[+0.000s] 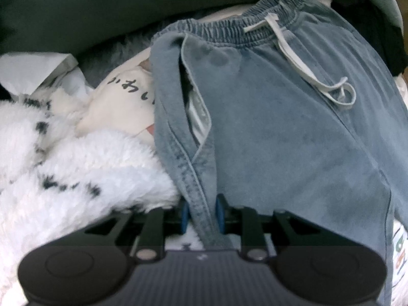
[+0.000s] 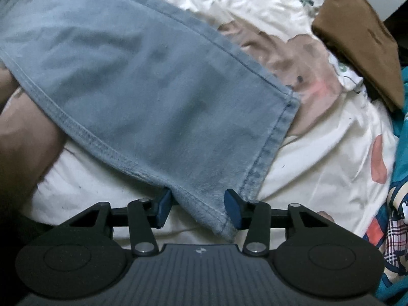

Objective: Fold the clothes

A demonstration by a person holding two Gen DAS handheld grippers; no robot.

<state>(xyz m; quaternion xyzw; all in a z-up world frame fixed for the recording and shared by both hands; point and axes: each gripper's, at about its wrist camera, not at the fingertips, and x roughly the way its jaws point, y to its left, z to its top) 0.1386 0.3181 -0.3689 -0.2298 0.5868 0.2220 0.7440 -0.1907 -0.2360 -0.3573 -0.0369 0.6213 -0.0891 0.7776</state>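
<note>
Light blue denim trousers (image 1: 267,117) with an elastic waistband and a white drawstring (image 1: 301,61) lie spread across the left wrist view. My left gripper (image 1: 202,213) is shut on a bunched side seam of them, just below the pocket opening. In the right wrist view one trouser leg (image 2: 142,89) lies flat on the printed sheet, its hem towards the right. My right gripper (image 2: 199,207) stands open around the near hem corner (image 2: 219,221). The denim lies flat between the blue pads (image 2: 163,207), which do not squeeze it.
A fluffy white garment with black marks (image 1: 71,168) and a cream cloth with black lettering (image 1: 122,102) lie left of the trousers. A dark cushion (image 1: 102,7) runs behind. A folded brown garment (image 2: 357,40) and teal patterned fabric (image 2: 400,178) lie to the right on the sheet (image 2: 318,153).
</note>
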